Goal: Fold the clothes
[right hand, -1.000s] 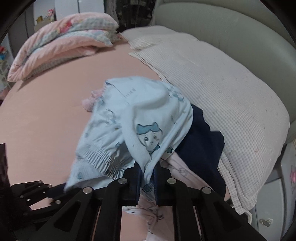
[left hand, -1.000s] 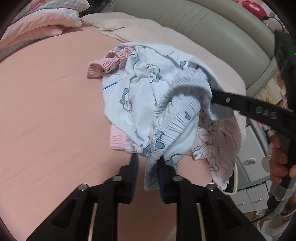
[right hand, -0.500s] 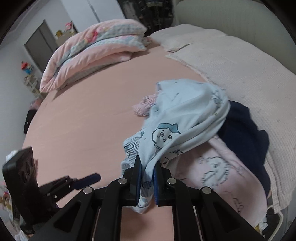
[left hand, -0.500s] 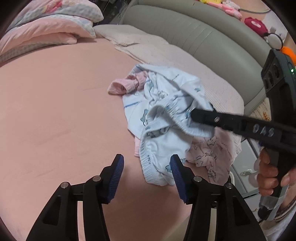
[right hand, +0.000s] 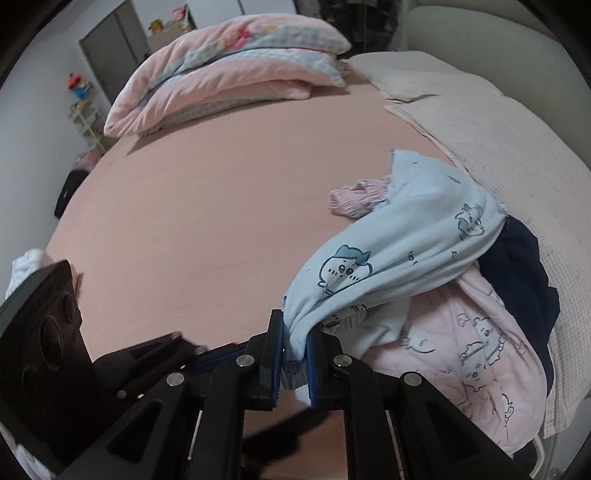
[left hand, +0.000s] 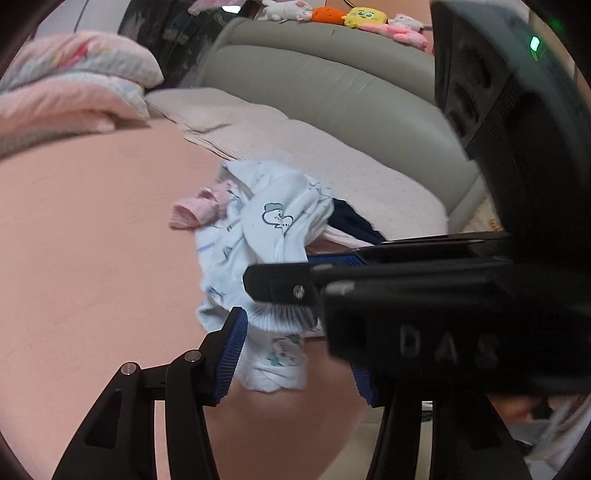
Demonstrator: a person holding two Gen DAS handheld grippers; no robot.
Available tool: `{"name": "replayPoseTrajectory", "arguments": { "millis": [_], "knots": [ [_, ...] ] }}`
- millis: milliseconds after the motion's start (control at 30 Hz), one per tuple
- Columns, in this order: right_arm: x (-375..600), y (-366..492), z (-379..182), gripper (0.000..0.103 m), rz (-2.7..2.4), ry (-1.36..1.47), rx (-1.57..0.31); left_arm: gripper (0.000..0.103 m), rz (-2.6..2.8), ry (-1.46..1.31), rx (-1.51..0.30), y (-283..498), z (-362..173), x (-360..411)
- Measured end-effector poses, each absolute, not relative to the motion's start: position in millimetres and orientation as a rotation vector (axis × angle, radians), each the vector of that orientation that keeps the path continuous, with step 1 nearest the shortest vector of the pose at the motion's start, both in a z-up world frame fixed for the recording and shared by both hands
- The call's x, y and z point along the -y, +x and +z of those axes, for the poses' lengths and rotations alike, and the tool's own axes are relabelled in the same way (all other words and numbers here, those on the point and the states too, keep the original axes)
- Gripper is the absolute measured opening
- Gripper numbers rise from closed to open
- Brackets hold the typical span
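A light blue cartoon-print garment (right hand: pixel 399 243) trails from a heap on the pink bed sheet (right hand: pixel 203 221). My right gripper (right hand: pixel 295 350) is shut on its bunched elastic edge. In the left wrist view the right gripper (left hand: pixel 266 288) crosses from the right, and the blue garment (left hand: pixel 280 229) hangs from it. My left gripper (left hand: pixel 295 350) stands open, with the hanging hem between its blue pads (left hand: pixel 231 350); its right finger is partly hidden. The heap also holds a pink printed garment (right hand: pixel 469 350), a navy one (right hand: pixel 517 280) and a pink cuff (right hand: pixel 351 199).
A folded pink quilt (right hand: pixel 229 77) lies at the far end of the bed. A beige checked pillow (right hand: pixel 498 147) runs along the grey padded headboard (left hand: pixel 332 85), with plush toys (left hand: pixel 354 18) on top. The bed's near edge (left hand: pixel 295 450) is just below the grippers.
My left gripper let go of the blue waistband, opened and drew back upward. My right gripper carried the blue garment sideways off the heap and now crosses close in front of the left camera.
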State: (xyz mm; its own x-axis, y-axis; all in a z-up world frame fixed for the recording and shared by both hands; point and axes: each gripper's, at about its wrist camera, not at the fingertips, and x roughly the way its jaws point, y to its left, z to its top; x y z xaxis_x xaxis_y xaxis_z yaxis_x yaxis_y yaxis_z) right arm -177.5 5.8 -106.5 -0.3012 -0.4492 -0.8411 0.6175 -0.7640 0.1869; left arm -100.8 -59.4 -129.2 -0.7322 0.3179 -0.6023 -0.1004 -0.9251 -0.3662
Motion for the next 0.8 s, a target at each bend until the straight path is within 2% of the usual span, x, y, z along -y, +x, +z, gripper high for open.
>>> {"name": "replayPoseTrajectory", "arguments": {
  "millis": [200, 233, 267, 300, 533, 567, 600, 667, 767, 800],
  "knots": [
    [-5, -172, -104, 0.009, -2.049, 1.288, -0.172, 0.048, 2.730, -0.914, 0.522, -96, -128, 71],
    [-4, -172, -104, 0.010, -2.048, 1.289, -0.169, 0.044, 2.733, -0.907, 0.531, -97, -129, 73],
    [-3, -173, -103, 0.009, -2.048, 1.291, -0.166, 0.031, 2.733, -0.907, 0.536, -99, -130, 73],
    [-4, -174, -102, 0.009, -2.042, 1.294, -0.151, 0.024, 2.728, -0.918, 0.537, -102, -132, 73],
    [-12, -182, -104, 0.013, -2.053, 1.338, -0.150, 0.018, 2.690, -0.981, 0.496, -113, -137, 66],
    [-14, -182, -105, 0.015, -2.054, 1.345, -0.159, 0.014, 2.691, -0.991, 0.494, -113, -138, 66],
    [-16, -184, -105, 0.022, -2.057, 1.352, -0.157, 0.012, 2.689, -1.009, 0.492, -114, -140, 67],
    [-21, -188, -105, 0.029, -2.064, 1.367, -0.144, 0.012, 2.688, -1.033, 0.491, -116, -142, 68],
    [-30, -198, -107, 0.049, -2.070, 1.407, -0.109, 0.012, 2.686, -1.031, 0.489, -115, -142, 69],
    [-34, -202, -108, 0.049, -2.068, 1.419, -0.086, 0.012, 2.687, -1.036, 0.484, -115, -142, 69]
  ]
}}
